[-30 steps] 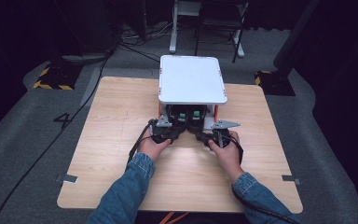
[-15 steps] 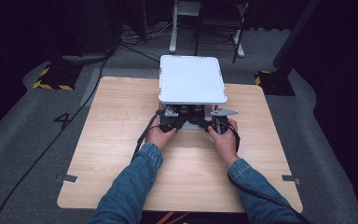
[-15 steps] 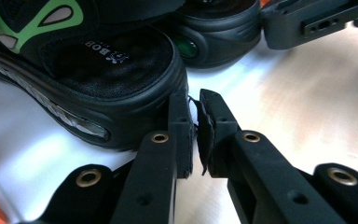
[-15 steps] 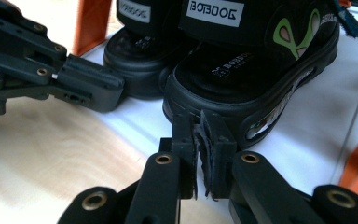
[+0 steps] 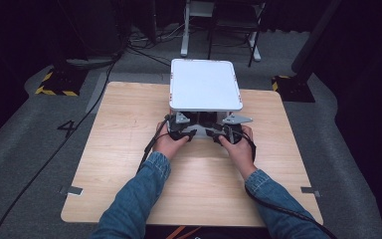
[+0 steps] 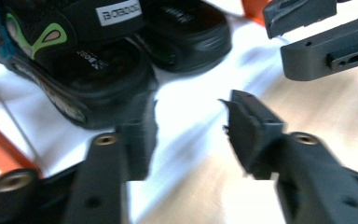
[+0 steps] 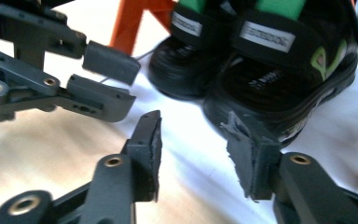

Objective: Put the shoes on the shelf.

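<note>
- Wooden table (image 5: 129,149): bears the white rack at its far middle; the near half is bare but for the person's denim-sleeved forearms (image 5: 139,199).
- White rack (image 5: 205,83): a two-tier stand with orange legs (image 7: 133,23); taken as the landmark below. Its flat top tier is unladen; its lower shelf (image 6: 193,116) holds the footwear.
- Pair of black sandals (image 7: 279,60): side by side on the rack's lower shelf, under the top tier, toes towards the person. Green-and-blue trim and white brand tabs on the straps. They rest on the shelf with no jaw touching them.
- Left gripper (image 6: 191,126): at the rack's near edge, left of centre. Jaws have just been opening and now stand spread, with nothing between them; the nearer sandal (image 6: 74,70) lies just beyond the left jaw's tip.
- Right gripper (image 7: 193,149): at the rack's near edge, right of centre, close beside the left one. Jaws have likewise just been opening and stand spread, nothing between them; a sandal's toe lies just past the right jaw.
- Change noted: a second ago both grippers were nearly closed and nearer the person; both have since moved up to the rack's lower shelf.
- Reading: the sandals appear just released onto the shelf, so placement looks done and withdrawal would follow.
</note>
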Demonstrator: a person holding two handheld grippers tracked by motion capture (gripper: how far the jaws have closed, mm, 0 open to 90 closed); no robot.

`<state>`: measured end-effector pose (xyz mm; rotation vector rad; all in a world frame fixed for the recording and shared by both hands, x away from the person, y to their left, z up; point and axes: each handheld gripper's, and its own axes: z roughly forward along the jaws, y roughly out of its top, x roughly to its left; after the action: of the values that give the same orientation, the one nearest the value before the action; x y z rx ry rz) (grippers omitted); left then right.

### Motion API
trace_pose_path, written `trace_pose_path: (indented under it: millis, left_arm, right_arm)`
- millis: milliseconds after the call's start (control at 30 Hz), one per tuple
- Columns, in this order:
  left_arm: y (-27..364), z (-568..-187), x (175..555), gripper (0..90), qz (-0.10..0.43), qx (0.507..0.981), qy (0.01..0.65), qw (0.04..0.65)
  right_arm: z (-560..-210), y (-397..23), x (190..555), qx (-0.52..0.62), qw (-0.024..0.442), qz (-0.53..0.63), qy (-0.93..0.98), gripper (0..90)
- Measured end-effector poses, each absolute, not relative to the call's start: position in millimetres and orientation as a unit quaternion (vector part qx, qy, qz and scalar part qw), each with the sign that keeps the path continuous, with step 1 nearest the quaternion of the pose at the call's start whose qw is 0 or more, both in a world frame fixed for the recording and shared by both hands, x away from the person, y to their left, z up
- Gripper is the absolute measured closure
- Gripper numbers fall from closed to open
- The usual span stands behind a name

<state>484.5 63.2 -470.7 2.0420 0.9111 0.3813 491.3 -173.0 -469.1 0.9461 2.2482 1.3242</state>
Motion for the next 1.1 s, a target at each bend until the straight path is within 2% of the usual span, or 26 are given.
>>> trace_pose_path:
  millis: [167,467,600,667,733,833,1000,1100]
  left_arm:
    - [71.5,-453.1,453.2,37.0,0.169,0.815,0.345,0.434]
    - [105.7,-422.3,404.1,27.8,0.178,0.800,0.358,0.447]
    - [121.3,-416.8,389.2,24.8,0.183,0.801,0.359,0.443]
    - [130.7,-416.4,384.4,23.3,0.183,0.806,0.358,0.434]
    - [139.9,-417.2,380.4,20.6,0.179,0.811,0.364,0.422]
    - [156.4,-419.1,375.7,16.0,0.185,0.812,0.374,0.408]
    - [185.9,-430.0,372.8,16.2,0.178,0.812,0.410,0.375]
    - [203.5,-440.8,373.4,16.1,0.178,0.812,0.428,0.356]
  right_arm:
    - [-449.9,-186.5,470.8,0.329,0.185,0.485,0.788,41.9]
    - [-421.3,-234.9,444.5,0.343,0.183,0.494,0.778,34.0]
    - [-409.0,-257.7,435.6,0.344,0.178,0.496,0.777,33.5]
    - [-404.9,-267.2,430.5,0.348,0.183,0.493,0.776,29.6]
    - [-403.3,-274.6,427.1,0.358,0.177,0.481,0.781,25.4]
    - [-402.9,-288.3,419.9,0.370,0.180,0.459,0.788,25.1]
    - [-410.3,-307.7,412.5,0.368,0.177,0.444,0.798,14.9]
    - [-422.0,-318.0,411.7,0.379,0.166,0.428,0.803,15.1]
